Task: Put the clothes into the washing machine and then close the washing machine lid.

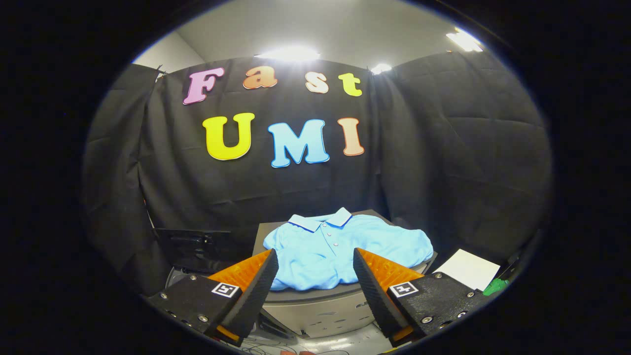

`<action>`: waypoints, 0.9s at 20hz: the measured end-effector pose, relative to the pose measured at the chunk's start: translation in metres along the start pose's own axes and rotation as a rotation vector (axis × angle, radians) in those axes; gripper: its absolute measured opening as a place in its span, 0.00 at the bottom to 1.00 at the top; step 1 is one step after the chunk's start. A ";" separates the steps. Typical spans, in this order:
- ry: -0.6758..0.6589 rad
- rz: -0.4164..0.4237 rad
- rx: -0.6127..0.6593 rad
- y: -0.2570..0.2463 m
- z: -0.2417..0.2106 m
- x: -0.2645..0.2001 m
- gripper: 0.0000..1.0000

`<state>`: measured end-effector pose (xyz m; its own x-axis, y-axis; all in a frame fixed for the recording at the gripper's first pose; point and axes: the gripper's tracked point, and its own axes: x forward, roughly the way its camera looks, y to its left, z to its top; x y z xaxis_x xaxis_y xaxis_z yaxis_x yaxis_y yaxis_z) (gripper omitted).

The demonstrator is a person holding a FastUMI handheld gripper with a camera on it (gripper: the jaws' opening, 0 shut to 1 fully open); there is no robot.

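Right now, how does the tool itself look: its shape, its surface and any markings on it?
The tool has two wedge-shaped fingers with ribbed inner faces, tapering towards their tips. Each sits on a flat, textured dark block fixed with silver screws. Each block carries a small square black-and-white marker. The fingers stand open, before a light blue polo shirt.

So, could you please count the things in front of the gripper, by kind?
Light blue polo shirt, ahead of the open gripper: 1
Grey stand under the shirt: 1
White sheet beside the stand: 1
Green object, unclear: 1
Total: 4
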<state>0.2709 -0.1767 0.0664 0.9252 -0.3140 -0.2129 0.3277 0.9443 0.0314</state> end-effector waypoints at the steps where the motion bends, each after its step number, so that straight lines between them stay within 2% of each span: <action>1: 0.012 0.005 0.016 0.001 0.002 0.014 0.95; 4: 0.051 0.046 0.067 0.010 0.000 0.055 0.95; 10: 0.195 0.051 0.120 0.003 -0.024 0.118 0.95; 14: 0.259 0.068 0.134 0.006 -0.036 0.148 0.96; 18: 0.349 0.078 0.091 0.009 -0.054 0.164 0.96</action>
<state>0.4147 -0.2146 -0.0211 0.8323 -0.1741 -0.5262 0.2890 0.9465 0.1439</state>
